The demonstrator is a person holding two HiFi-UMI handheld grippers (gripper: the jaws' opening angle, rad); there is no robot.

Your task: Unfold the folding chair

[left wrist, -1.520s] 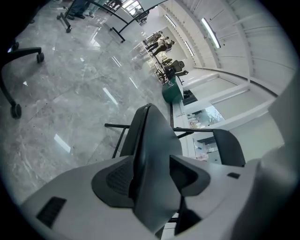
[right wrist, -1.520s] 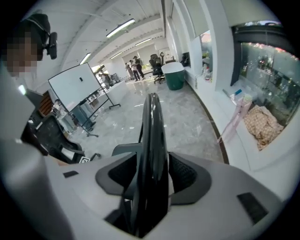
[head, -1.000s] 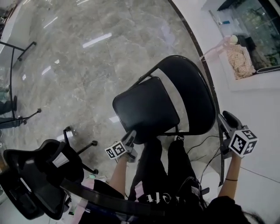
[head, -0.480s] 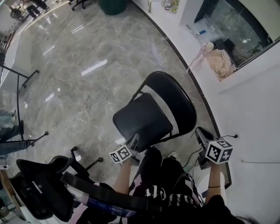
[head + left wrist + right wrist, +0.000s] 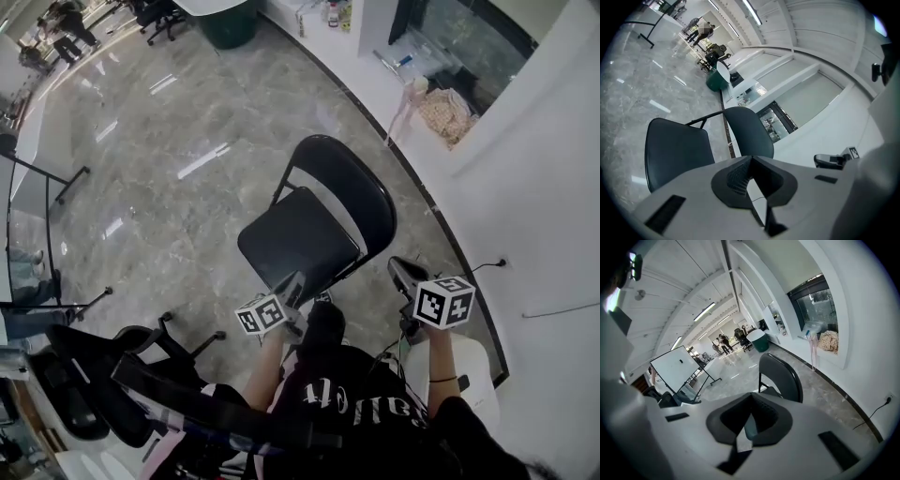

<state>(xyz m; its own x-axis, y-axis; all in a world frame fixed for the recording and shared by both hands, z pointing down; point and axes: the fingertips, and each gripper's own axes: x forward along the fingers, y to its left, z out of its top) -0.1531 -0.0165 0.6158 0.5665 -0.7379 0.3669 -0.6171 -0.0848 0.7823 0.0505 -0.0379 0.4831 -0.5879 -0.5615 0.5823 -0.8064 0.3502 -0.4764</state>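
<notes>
The black folding chair (image 5: 298,239) stands unfolded on the marble floor, seat level and rounded backrest (image 5: 352,187) upright. My left gripper (image 5: 294,285) hovers just in front of the seat's front edge. Its jaws have just been closing and are now shut with nothing between them. My right gripper (image 5: 401,273) hangs to the right of the seat, below the backrest. It too has just been closing and is shut, with nothing held. The left gripper view shows the seat (image 5: 675,150) and backrest (image 5: 747,133) beyond the shut left gripper (image 5: 749,161). The right gripper view shows the backrest (image 5: 780,376) past the shut right gripper (image 5: 751,411).
A black office chair (image 5: 94,394) stands at my lower left. A whiteboard on a wheeled stand (image 5: 677,369) is further left. A white wall with a socket and cable (image 5: 502,263) runs along the right. A green bin (image 5: 230,23) and distant people are at the far end.
Both grippers' jaws went from open to shut. The right gripper moved left from beside the backrest towards my body. The left gripper rose by the seat's front edge. The chair stays unfolded.
</notes>
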